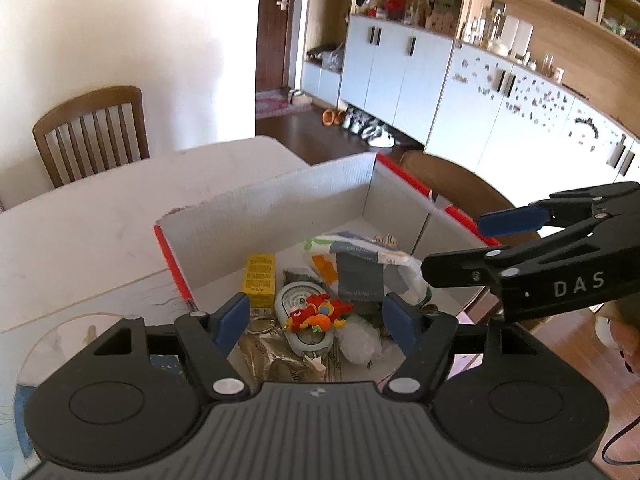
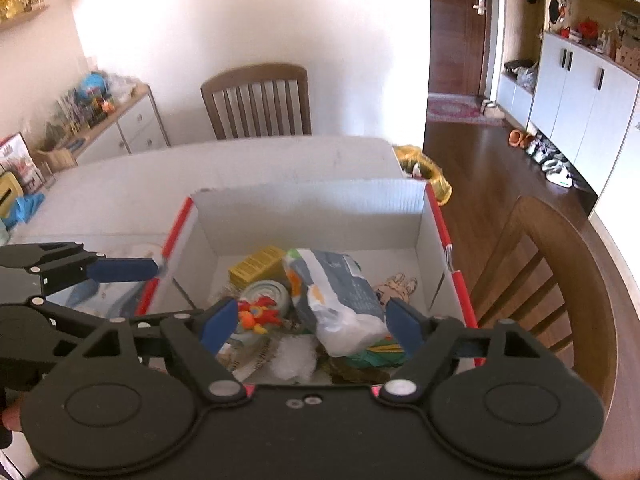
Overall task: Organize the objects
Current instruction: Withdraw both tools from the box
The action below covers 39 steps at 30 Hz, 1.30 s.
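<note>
Dining room; pale tabletop (image 2: 120,184). Cardboard box (image 2: 312,208) collects sorted clutter: yellow carton (image 2: 256,270), plastic packet (image 2: 340,300), red toy (image 1: 316,312). Left gripper (image 1: 316,320), right gripper (image 2: 312,322): fingers released, empty, poised above.

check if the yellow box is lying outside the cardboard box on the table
No, the yellow box lies inside the cardboard box, beside the red plush toy.

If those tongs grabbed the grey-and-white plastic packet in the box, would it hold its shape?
Probably not: the plastic packet looks soft and crinkled, so it would likely sag. It seems light for its bulk. Its glossy film may slip between the pads.
</note>
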{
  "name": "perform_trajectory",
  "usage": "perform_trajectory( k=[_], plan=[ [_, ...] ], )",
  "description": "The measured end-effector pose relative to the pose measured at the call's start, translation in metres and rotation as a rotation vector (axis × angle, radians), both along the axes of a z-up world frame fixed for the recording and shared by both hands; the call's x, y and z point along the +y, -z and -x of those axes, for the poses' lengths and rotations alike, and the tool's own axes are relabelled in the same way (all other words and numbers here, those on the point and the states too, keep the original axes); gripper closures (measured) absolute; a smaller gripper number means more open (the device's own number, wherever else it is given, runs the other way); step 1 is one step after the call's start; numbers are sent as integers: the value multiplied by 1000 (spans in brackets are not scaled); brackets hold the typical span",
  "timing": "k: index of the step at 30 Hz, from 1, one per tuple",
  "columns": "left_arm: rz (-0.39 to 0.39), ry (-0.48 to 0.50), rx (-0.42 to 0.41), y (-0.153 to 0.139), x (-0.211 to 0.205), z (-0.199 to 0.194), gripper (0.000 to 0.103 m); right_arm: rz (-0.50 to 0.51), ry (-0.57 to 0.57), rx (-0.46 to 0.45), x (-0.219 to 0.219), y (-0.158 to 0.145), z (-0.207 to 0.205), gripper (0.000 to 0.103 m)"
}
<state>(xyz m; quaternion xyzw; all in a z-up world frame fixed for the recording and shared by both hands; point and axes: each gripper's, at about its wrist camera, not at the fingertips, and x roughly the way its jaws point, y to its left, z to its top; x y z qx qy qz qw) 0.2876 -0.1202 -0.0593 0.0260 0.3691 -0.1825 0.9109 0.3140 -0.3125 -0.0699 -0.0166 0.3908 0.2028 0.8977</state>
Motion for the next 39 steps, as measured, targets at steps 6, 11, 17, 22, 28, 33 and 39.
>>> perform_trajectory(
  k=[6,11,17,22,28,33,39],
  plan=[
    [18,-12,-43,-17,16,15,27,-46,3,-69,-2,-15,23,17],
    [24,-37,-77,-29,31,26,23,-95,10,-113,-5,-24,38,11],
    [40,-63,-98,-38,49,39,21,-136,33,-161,-1,-29,57,4],
    [44,-99,-117,-43,60,51,20,-170,41,-201,2,-33,70,2],
    [55,-88,-111,-46,64,63,20,-196,37,-241,7,-36,86,1],
    [62,-90,-111,-45,65,69,20,-202,39,-240,8,-33,96,1],
    [42,-98,-116,-41,63,79,20,-193,67,-212,9,-24,106,1]
  ],
)
